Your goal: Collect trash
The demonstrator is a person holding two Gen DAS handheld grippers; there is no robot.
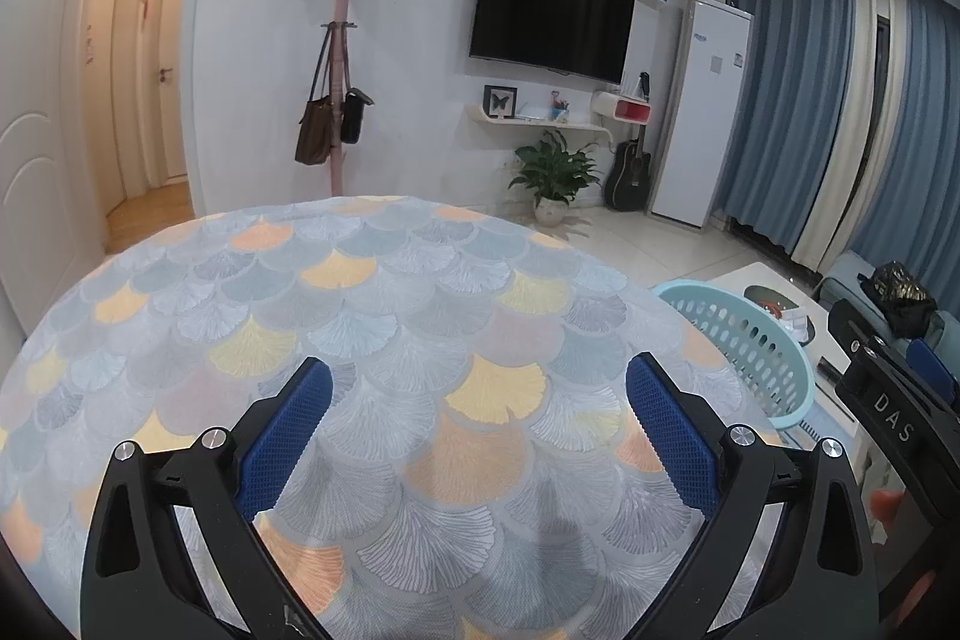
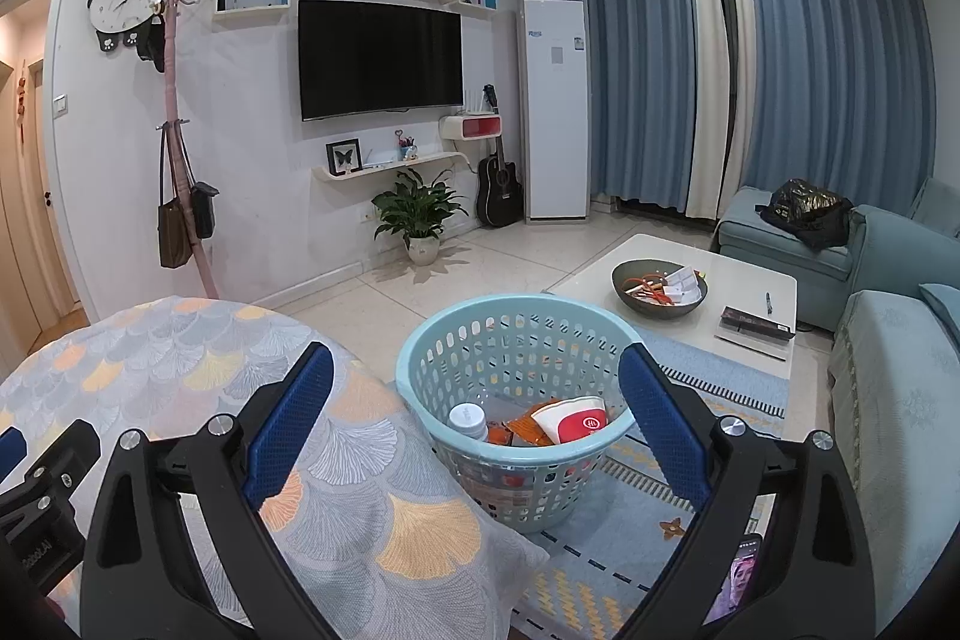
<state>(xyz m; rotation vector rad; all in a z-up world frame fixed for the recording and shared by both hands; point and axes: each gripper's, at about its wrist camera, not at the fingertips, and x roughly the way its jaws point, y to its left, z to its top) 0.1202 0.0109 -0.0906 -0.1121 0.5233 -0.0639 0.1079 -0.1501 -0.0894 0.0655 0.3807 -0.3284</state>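
Note:
A light blue perforated basket (image 2: 516, 334) stands on the rug beside the table; it also shows in the left wrist view (image 1: 744, 334). Inside lie a red-and-white paper cup (image 2: 573, 418), an orange wrapper (image 2: 522, 430) and a white-capped bottle (image 2: 468, 418). My right gripper (image 2: 477, 436) is open and empty, held above the basket's near rim. My left gripper (image 1: 477, 436) is open and empty over the patterned tablecloth (image 1: 360, 316), which shows no trash. The right gripper's body (image 1: 894, 418) shows at the right edge of the left wrist view.
A white coffee table (image 2: 750, 280) with a dark bowl (image 2: 659, 289) and a dark box (image 2: 757, 325) stands behind the basket. A blue sofa (image 2: 894, 370) is at the right, with a black bag (image 2: 804, 208). A potted plant (image 2: 420, 214), guitar and coat rack line the far wall.

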